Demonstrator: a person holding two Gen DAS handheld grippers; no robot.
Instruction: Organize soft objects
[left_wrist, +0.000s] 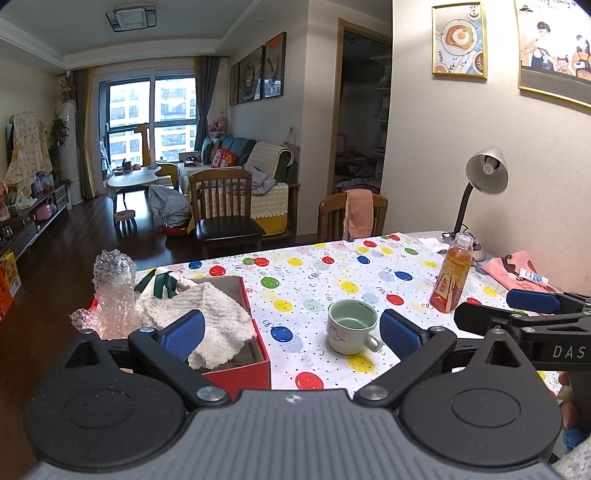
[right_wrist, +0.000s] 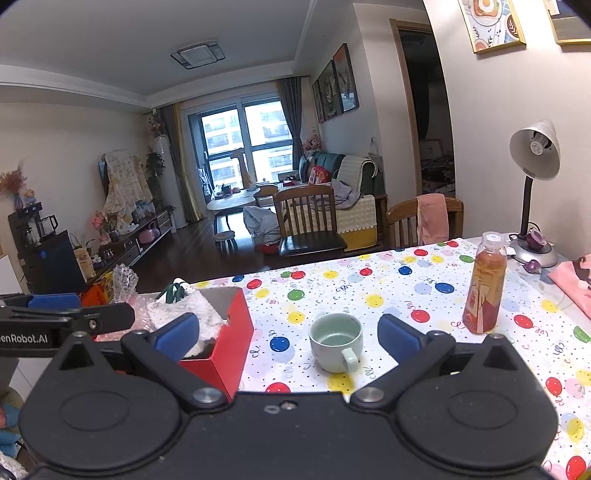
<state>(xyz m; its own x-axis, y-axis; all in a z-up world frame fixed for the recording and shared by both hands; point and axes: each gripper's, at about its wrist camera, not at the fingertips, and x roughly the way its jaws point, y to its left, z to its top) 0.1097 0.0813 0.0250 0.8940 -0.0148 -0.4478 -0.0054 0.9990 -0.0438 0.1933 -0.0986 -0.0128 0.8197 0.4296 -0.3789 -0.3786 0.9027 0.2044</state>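
Nearest the cameras, the left tongs (left_wrist: 291, 328) stood spread wide with nothing between their blue pads, and the right tongs (right_wrist: 288, 334) were likewise released and empty. Both hung above the near edge of the worktop (left_wrist: 406, 258), side by side; the right tongs showed at the right edge of the left wrist view, and the left tongs at the left edge of the right wrist view.

Just beyond the fingers, a pale green mug (left_wrist: 351, 326) stood upright on the balloon-print cloth, its handle turned toward the cameras. To its left sat a red box (left_wrist: 240, 369), open at the top. A white fluffy cloth (left_wrist: 214, 325) lay in the box, one fold drooping over the near rim. Behind it, at the far end of the box, were a wad of bubble wrap (left_wrist: 112, 295) standing upright and a white soft item with green ribbon (left_wrist: 162, 282).

Right of the mug and farther back, a bottle (left_wrist: 452, 275) of amber drink stood upright, apart from the mug. Beyond it a desk lamp (left_wrist: 484, 171) stood near the wall, with a pink cloth (left_wrist: 506, 271) lying beside its base.

Past the far edge stood two wooden chairs (left_wrist: 225, 206), one draped with a pink towel (left_wrist: 357, 212).
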